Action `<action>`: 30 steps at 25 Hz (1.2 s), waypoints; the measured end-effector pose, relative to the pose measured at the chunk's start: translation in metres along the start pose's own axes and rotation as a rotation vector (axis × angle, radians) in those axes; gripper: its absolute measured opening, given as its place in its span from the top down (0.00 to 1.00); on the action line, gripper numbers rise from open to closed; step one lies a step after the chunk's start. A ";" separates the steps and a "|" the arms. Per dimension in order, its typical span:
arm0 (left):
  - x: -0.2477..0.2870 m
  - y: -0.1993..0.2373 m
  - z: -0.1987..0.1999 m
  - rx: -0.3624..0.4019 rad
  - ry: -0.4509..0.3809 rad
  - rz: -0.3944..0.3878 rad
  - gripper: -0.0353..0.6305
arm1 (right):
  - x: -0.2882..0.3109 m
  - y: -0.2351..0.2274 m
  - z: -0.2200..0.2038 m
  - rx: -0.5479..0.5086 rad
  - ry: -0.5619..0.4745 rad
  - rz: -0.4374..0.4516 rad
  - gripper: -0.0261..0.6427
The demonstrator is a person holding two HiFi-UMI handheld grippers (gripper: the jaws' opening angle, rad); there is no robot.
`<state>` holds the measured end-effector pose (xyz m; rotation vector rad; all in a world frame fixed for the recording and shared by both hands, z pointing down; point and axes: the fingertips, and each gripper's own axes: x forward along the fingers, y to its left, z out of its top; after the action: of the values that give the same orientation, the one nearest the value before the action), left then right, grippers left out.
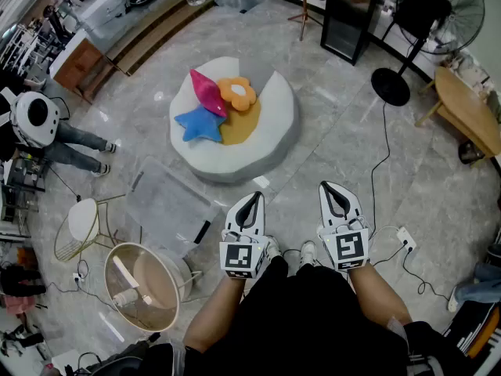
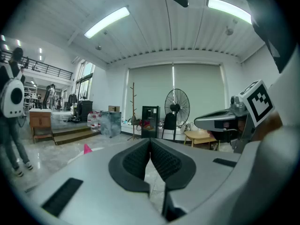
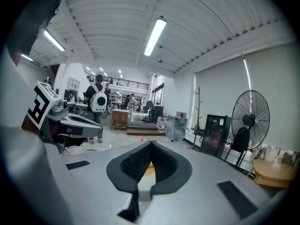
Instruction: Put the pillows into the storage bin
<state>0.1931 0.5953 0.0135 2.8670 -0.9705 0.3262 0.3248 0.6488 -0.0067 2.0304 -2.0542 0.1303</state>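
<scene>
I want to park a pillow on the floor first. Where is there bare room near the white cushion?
Bare floor lies right of the white cushion, up to the black cable, and between the cushion and the left hand-held gripper and right hand-held gripper. To their left it is crowded: the clear storage bin and two wire chairs.

Head view downward; gripper views forward, sharing fan (image 2: 176, 107).

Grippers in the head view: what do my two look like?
Alike: left gripper and right gripper are pale grey tapered shells with black ribbed pads, each with a cube of black-and-white square markers at the rear. No sleeves show.
</scene>
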 end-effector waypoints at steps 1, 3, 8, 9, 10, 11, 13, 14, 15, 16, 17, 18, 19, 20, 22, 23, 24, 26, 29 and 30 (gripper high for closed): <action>0.000 0.002 0.001 0.001 -0.001 0.001 0.92 | 0.001 0.001 0.000 -0.001 0.000 0.000 0.94; 0.000 0.005 0.001 0.003 -0.001 0.003 0.92 | 0.004 0.003 0.001 -0.002 -0.001 0.001 0.94; -0.001 0.012 0.003 -0.001 -0.008 0.006 0.92 | 0.008 0.007 0.008 -0.004 -0.015 0.008 0.94; -0.001 0.013 0.004 -0.005 -0.009 0.006 0.92 | 0.009 0.008 0.010 -0.003 -0.020 0.011 0.94; -0.002 0.016 0.005 -0.009 -0.011 0.007 0.92 | 0.011 0.009 0.012 -0.002 -0.026 0.015 0.94; -0.002 0.018 0.006 -0.012 -0.014 0.009 0.92 | 0.013 0.011 0.014 0.002 -0.032 0.020 0.94; -0.004 0.025 0.010 -0.019 -0.023 0.013 0.92 | 0.017 0.016 0.017 0.015 -0.041 0.029 0.94; -0.005 0.029 0.012 -0.027 -0.029 0.013 0.92 | 0.020 0.019 0.018 0.020 -0.042 0.031 0.94; -0.006 0.035 0.013 -0.036 -0.034 0.014 0.92 | 0.023 0.021 0.019 0.023 -0.044 0.029 0.94; -0.006 0.040 0.014 -0.041 -0.038 0.016 0.92 | 0.027 0.024 0.020 0.022 -0.048 0.026 0.94; -0.006 0.046 0.014 -0.041 -0.040 0.019 0.92 | 0.032 0.026 0.022 0.021 -0.052 0.022 0.94; -0.006 0.052 0.015 -0.038 -0.041 0.021 0.92 | 0.036 0.028 0.024 0.019 -0.056 0.019 0.94; -0.006 0.058 0.015 -0.035 -0.043 0.022 0.92 | 0.041 0.030 0.027 0.018 -0.060 0.016 0.94; -0.006 0.064 0.015 -0.032 -0.044 0.023 0.92 | 0.045 0.033 0.029 0.016 -0.062 0.013 0.94; -0.007 0.076 0.015 -0.022 -0.043 0.026 0.92 | 0.054 0.039 0.033 0.016 -0.067 0.010 0.94; -0.008 0.083 0.016 -0.018 -0.044 0.031 0.92 | 0.058 0.043 0.035 0.018 -0.070 0.010 0.94; -0.009 0.090 0.016 -0.016 -0.045 0.037 0.92 | 0.063 0.046 0.037 0.018 -0.073 0.009 0.94; -0.012 0.103 0.019 -0.014 -0.052 0.050 0.92 | 0.071 0.052 0.040 0.019 -0.078 0.008 0.92; -0.016 0.119 0.020 -0.028 -0.055 0.060 0.89 | 0.083 0.061 0.046 0.024 -0.082 0.012 0.82; -0.017 0.123 0.019 -0.039 -0.055 0.059 0.88 | 0.087 0.062 0.046 0.023 -0.082 0.016 0.79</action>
<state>0.1083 0.5043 -0.0060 2.8300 -1.0606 0.2321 0.2577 0.5547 -0.0234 2.0661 -2.1275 0.0754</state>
